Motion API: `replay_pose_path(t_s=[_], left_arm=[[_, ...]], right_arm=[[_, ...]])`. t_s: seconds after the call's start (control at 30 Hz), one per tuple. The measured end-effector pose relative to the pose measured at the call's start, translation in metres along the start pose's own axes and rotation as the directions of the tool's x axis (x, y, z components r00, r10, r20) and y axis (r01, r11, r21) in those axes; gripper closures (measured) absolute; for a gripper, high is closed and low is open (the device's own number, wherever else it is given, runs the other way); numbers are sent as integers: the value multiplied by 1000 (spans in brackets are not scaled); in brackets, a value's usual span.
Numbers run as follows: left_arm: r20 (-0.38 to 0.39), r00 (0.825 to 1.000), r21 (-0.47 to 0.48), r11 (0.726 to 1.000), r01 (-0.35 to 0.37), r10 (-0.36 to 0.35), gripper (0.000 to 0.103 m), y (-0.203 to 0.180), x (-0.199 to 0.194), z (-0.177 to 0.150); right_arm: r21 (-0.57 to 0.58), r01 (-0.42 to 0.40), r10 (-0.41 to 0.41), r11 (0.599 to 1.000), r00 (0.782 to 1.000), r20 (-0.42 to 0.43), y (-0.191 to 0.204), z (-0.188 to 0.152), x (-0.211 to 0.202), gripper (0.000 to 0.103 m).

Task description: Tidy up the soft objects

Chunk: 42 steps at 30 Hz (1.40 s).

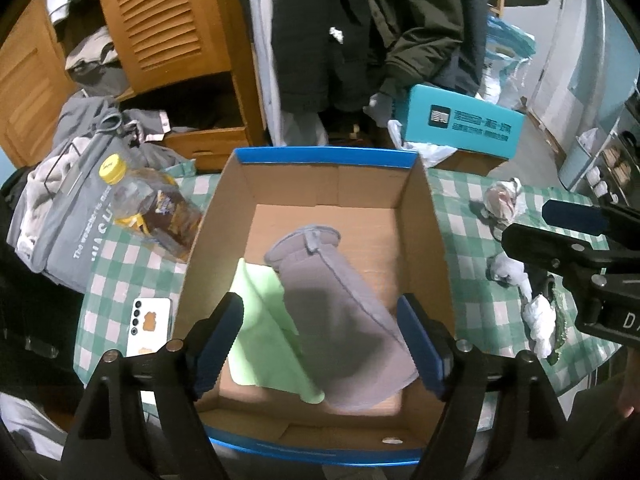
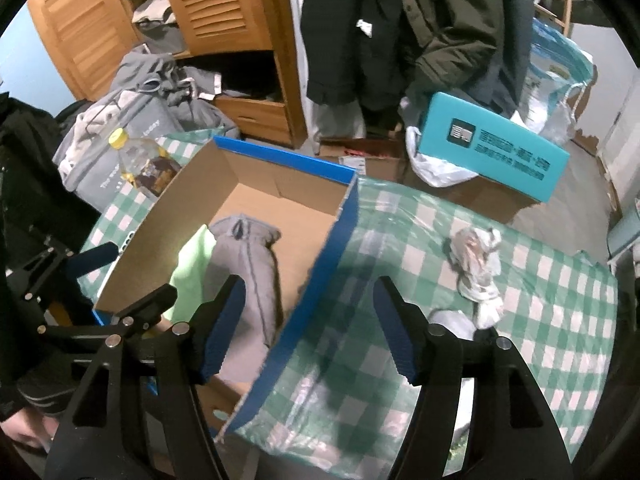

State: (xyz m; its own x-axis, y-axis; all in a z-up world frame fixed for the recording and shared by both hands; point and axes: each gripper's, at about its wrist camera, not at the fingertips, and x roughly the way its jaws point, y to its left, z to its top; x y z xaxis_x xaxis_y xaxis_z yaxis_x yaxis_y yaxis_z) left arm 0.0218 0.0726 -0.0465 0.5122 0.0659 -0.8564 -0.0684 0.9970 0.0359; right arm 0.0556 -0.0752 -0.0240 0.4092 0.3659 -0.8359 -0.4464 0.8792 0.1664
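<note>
1. My left gripper [image 1: 320, 344] hangs over the cardboard box [image 1: 424, 216] with its jaws apart and nothing between them; the grey cloth [image 1: 340, 304] lies on the box floor below, overlapping the green cloth [image 1: 264, 320] to its left.
2. My right gripper [image 2: 308, 328] is also spread wide and empty, sitting above the box's right wall, partly over the checked tablecloth [image 2: 540, 320].
3. Two soft things are in the box. Out on the table to the right, well apart from the box, I see a crumpled grey-and-white bundle [image 2: 476, 264]; it looks like the next piece to collect, though I cannot tell what it is.
4. Risk: swinging the right gripper toward that bundle could clip the box wall and shove the box left into the bottle [image 1: 152, 208] and the phone [image 1: 148, 324] just beside it.
5. Risk: the bundle looks loose, so a shallow pinch may catch only one fold and trail the rest, or snag the tablecloth underneath.
6. Risk: both grippers are near each other here; crossing paths could knock them together.
</note>
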Motion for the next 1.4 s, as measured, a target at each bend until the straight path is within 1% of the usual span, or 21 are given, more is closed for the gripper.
replay_pose_path(t_s=[0.4,0.47,0.5,0.87,1.2,1.4], left_arm=[[-12,1000,77,997,18,-17,21,-42,1,1],[-11,1000,90,996,23,-22,19,-49,1,2],[-11,1000,97,995,24,-23,17,-53,1,2],[-19,998,171,983,66,-63,17,-99,0,3],[-57,995,225,970,95,-84,17,-136,13,-1],[-94,992,245,964,107,-86,17,-151,26,-6]], right_arm=[[47,40,-40,998,999,-3,-33,-18,-15,36],[62,48,-48,997,999,-4,-41,-22,-17,36],[71,52,-51,996,999,-6,-46,-24,-18,36],[172,104,-100,980,995,-31,-101,-55,-29,36],[246,137,-127,959,990,-54,-138,-82,-37,36],[280,163,-143,946,985,-92,-159,-101,-30,36]])
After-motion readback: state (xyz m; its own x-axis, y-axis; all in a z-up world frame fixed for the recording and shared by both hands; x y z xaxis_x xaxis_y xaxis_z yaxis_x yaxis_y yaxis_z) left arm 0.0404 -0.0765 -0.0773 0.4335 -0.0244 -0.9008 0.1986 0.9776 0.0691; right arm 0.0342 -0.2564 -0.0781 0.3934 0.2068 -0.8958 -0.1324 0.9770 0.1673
